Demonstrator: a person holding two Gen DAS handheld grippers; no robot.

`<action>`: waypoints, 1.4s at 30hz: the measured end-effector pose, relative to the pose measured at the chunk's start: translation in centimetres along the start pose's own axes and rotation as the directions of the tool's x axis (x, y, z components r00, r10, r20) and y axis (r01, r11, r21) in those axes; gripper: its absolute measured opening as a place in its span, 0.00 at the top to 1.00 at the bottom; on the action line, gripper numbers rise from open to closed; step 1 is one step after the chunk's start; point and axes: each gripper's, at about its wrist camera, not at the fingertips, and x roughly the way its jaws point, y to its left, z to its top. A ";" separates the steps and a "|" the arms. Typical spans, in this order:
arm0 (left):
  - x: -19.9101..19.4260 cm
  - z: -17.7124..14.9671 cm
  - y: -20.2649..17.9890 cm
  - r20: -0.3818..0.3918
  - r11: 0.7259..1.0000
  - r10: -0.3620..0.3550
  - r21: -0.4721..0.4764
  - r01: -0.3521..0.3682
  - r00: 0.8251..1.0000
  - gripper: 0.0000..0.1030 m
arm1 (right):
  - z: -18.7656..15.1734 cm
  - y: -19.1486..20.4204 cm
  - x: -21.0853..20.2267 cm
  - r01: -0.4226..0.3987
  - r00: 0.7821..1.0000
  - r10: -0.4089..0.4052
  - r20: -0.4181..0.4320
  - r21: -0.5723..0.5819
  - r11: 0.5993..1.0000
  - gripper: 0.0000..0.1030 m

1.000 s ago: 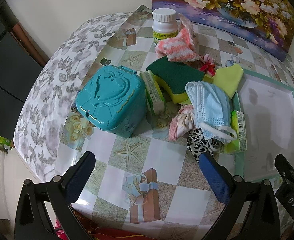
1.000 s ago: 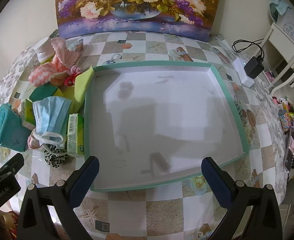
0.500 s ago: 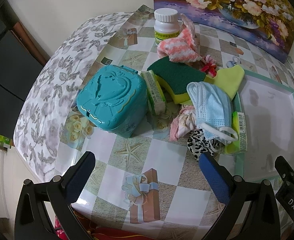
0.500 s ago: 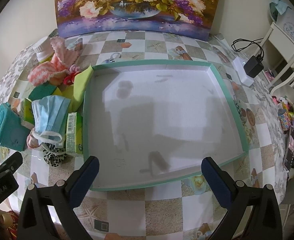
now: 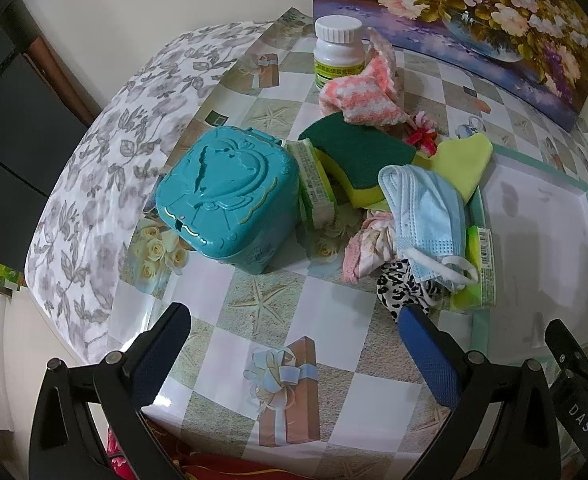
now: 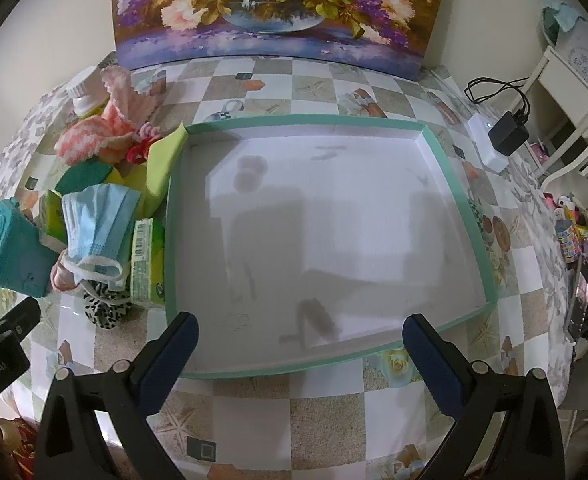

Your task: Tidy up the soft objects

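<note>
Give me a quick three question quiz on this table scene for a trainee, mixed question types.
1. True or false: the tray already holds a soft object.
2. Which lies on top of the pile beside the tray? A) blue face mask B) leopard-print cloth C) teal box
3. Fill in: the jaws of the left gripper and the right gripper both stand ____.

Key: 1 false, it holds nothing. 2 A. 3 open.

tablecloth (image 5: 262, 304) glossy vinyl | teal box (image 5: 226, 196) shiny plastic | mask (image 5: 425, 208) pleated cloth | sponge (image 5: 357, 148) rough top
</note>
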 end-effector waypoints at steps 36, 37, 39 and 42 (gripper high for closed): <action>1.1 1.4 4.9 0.072 0.939 -0.140 -0.307 0.156 0.988 0.00 | 0.7 5.4 -1.4 -0.199 0.973 0.214 0.093 -0.144 0.969 0.00; 1.3 1.4 5.1 0.071 0.935 -0.144 -0.317 0.160 0.987 0.00 | 0.8 5.9 -1.3 -0.216 0.969 0.231 0.091 -0.152 0.965 0.01; 1.7 1.5 5.2 0.067 0.928 -0.164 -0.326 0.177 0.984 0.00 | 1.1 6.6 -1.1 -0.247 0.961 0.264 0.086 -0.164 0.955 0.05; 2.4 1.9 5.1 0.049 0.923 -0.197 -0.327 0.202 0.979 0.00 | 1.6 7.6 -0.7 -0.282 0.950 0.300 0.086 -0.177 0.943 0.12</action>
